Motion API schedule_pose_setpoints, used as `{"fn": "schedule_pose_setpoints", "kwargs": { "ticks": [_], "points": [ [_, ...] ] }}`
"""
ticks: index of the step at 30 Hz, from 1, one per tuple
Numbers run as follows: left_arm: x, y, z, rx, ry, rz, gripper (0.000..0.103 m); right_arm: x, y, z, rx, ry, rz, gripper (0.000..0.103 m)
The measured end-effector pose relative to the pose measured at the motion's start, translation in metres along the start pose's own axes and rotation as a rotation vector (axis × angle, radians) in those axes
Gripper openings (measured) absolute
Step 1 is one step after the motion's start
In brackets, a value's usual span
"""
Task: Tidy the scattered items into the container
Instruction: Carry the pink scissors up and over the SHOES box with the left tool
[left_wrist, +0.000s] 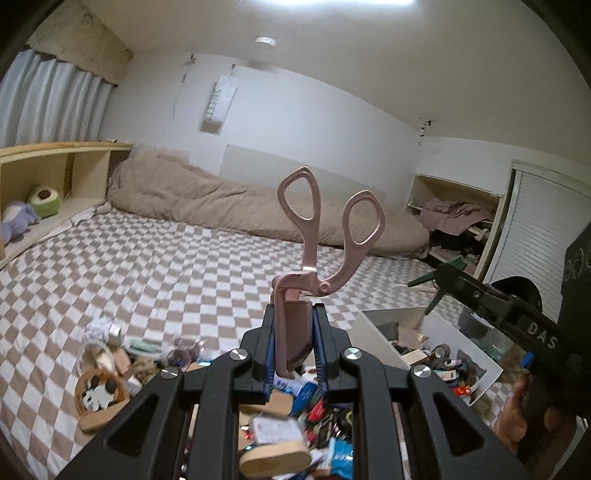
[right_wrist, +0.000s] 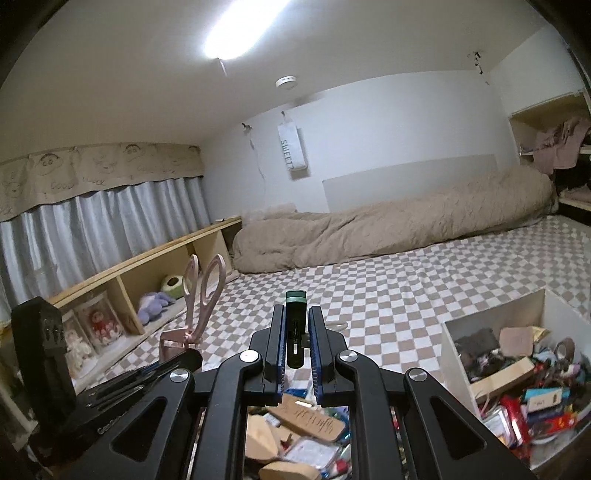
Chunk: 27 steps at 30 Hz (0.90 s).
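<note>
Two things are in my grip, one per hand, and both must end in the white open-topped box that sits on the checked bedspread. One pair of rose-pink scissors with a matching blade sheath is clamped in my left gripper: the jaws are pinched narrow on the sheathed blades, long axis upright, the two handle loops standing high above the fingertips and tilted a little away from the box. One dark green, slim tool-like object — I cannot tell what it is — is squeezed between the jaws of my right gripper, its long axis running straight out along the fingers.

From the scissors, the box lies to the right and lower; in the left wrist view its near wall is just beside my left fingertips. From the green object the box also lies to the right and below. My right gripper is the nearer of the two, I judge, since its fingers reach over the box's far side in the left view.

One box, already well filled with small packets and tape rolls. Beside the box, toward me, one loose heap of many items lies under both grippers — too jumbled to count.
</note>
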<state>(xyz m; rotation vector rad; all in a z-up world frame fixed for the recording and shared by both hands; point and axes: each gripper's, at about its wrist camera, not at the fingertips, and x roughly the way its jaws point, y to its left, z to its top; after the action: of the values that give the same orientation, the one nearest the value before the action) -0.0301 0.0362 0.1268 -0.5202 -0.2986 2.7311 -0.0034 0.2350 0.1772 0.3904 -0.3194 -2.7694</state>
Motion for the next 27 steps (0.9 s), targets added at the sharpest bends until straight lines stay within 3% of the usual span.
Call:
{"fn": "schedule_pose_setpoints", "kwargs": {
  "ticks": [11, 19, 23, 27],
  "points": [
    [0.029, -0.039, 0.017, 0.043, -0.003, -0.063, 0.018, -0.004, -0.027, 0.035, 0.001, -0.070, -0.027, 0.012],
    [0.045, -0.054, 0.013, 0.026, 0.020, -0.089, 0.018, -0.007, -0.056, 0.030, 0.024, -0.067, -0.061, 0.012],
    [0.056, -0.066, 0.010, 0.038, 0.044, -0.101, 0.018, -0.003, -0.079, 0.021, 0.069, -0.042, -0.115, 0.012],
    [0.067, -0.078, 0.009, 0.038, 0.065, -0.129, 0.018, -0.005, -0.113, 0.013, 0.127, -0.030, -0.231, 0.012]
  ]
}}
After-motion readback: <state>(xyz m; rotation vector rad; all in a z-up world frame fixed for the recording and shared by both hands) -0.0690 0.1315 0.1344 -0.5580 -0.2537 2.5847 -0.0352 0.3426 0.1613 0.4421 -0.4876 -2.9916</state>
